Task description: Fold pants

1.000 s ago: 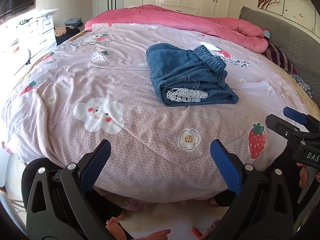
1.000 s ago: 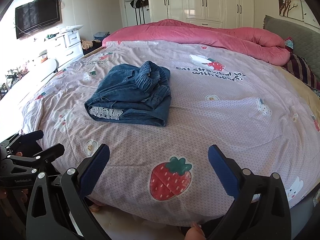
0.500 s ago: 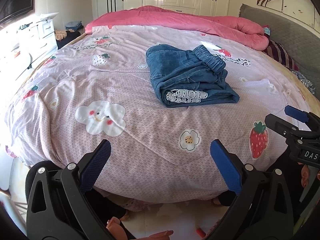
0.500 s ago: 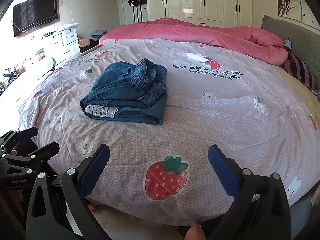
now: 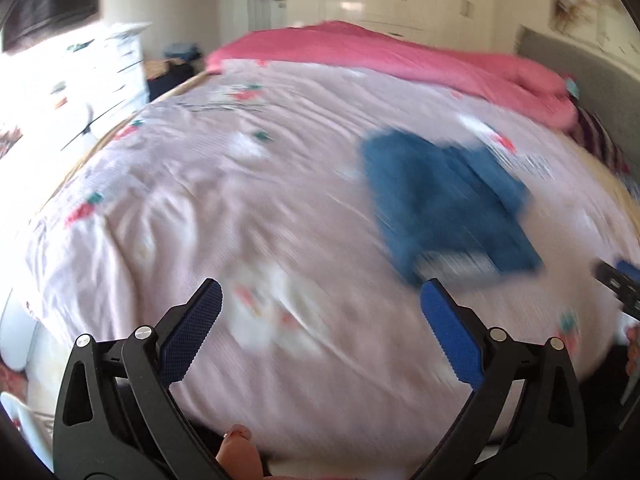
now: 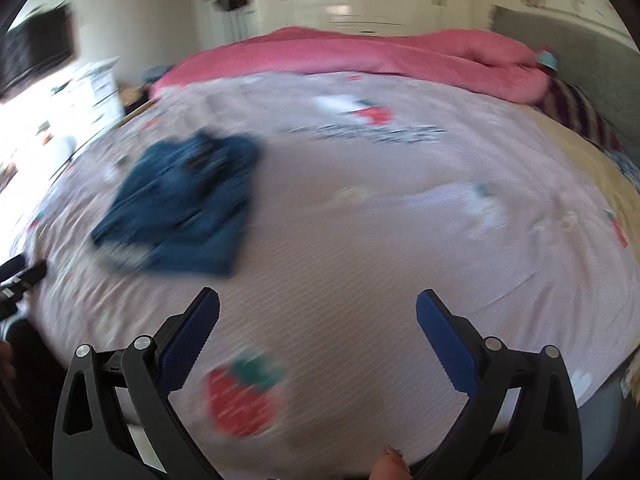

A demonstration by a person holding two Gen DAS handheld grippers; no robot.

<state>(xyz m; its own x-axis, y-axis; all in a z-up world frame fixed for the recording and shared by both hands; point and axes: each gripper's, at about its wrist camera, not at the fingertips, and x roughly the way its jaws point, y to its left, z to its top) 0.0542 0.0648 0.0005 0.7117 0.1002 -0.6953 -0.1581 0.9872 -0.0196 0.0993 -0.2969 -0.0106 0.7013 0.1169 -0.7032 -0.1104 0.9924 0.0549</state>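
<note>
The blue denim pants (image 5: 444, 200) lie folded in a compact stack on the pink patterned bedspread (image 5: 240, 200); they also show in the right wrist view (image 6: 184, 204). Both views are motion-blurred. My left gripper (image 5: 320, 300) is open and empty, over the bed's near edge, short of the pants and to their left. My right gripper (image 6: 318, 312) is open and empty, near the bed's front edge, right of the pants. The right gripper's tip shows at the left view's right edge (image 5: 618, 280); the left gripper's tip shows at the right view's left edge (image 6: 20, 276).
A rolled pink duvet (image 5: 400, 60) lies along the far side of the bed. A grey headboard (image 6: 580, 52) and striped pillow (image 6: 576, 116) are at the right. A white dresser (image 5: 80, 76) stands left; wardrobes line the back wall.
Both grippers have swung quickly, blurring the views: the pants have shifted right in the left view and left in the right view. The pants themselves lie unmoved. Both grippers stay open.
</note>
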